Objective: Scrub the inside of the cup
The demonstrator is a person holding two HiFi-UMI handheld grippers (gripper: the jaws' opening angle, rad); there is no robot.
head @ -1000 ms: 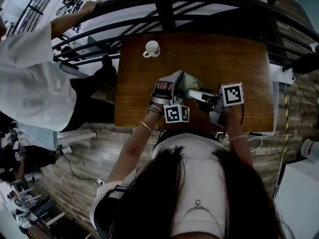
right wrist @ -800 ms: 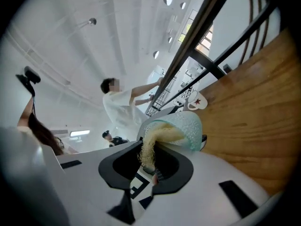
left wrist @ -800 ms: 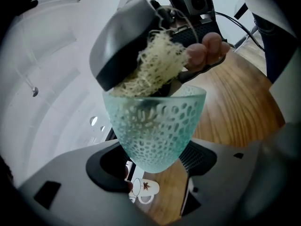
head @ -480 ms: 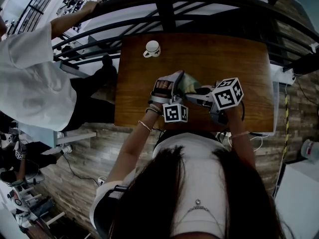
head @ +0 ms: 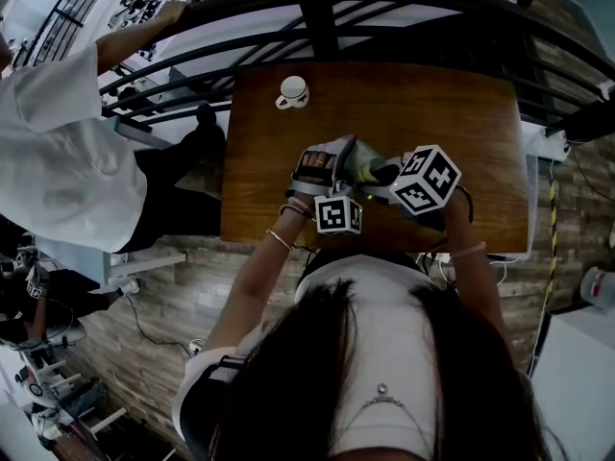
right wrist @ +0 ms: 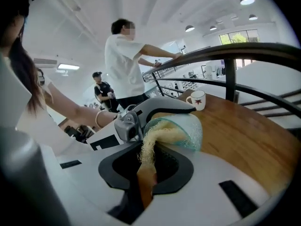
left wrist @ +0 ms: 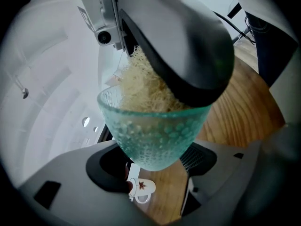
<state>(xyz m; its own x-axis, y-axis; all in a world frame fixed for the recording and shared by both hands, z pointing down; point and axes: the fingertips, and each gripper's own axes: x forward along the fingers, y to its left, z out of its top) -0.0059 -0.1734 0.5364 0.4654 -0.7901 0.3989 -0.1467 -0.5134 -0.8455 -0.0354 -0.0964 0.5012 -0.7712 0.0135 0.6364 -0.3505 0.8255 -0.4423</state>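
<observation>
**Q:** Where is the cup, and why do you hold it that way?

**A:** Your left gripper pinches the green dimpled glass cup by its sides, off the table and tipped with its mouth to the right. This probably lets the tool go straight in.

**Q:** And your right gripper?

**A:** Your right gripper is closed on the wooden handle of the scrubber. The pale fibre head fills the cup's mouth and touches the inner wall.

**Q:** What else is nearby, and does anything block you?

**A:** A white mug stands at the table's far left, well apart from the cup. The dark railing runs beyond the far edge, with a person in a white shirt on the left. Nothing stands in the way; your two grippers are close together, so a wide turn could knock jaw against jaw.
</observation>
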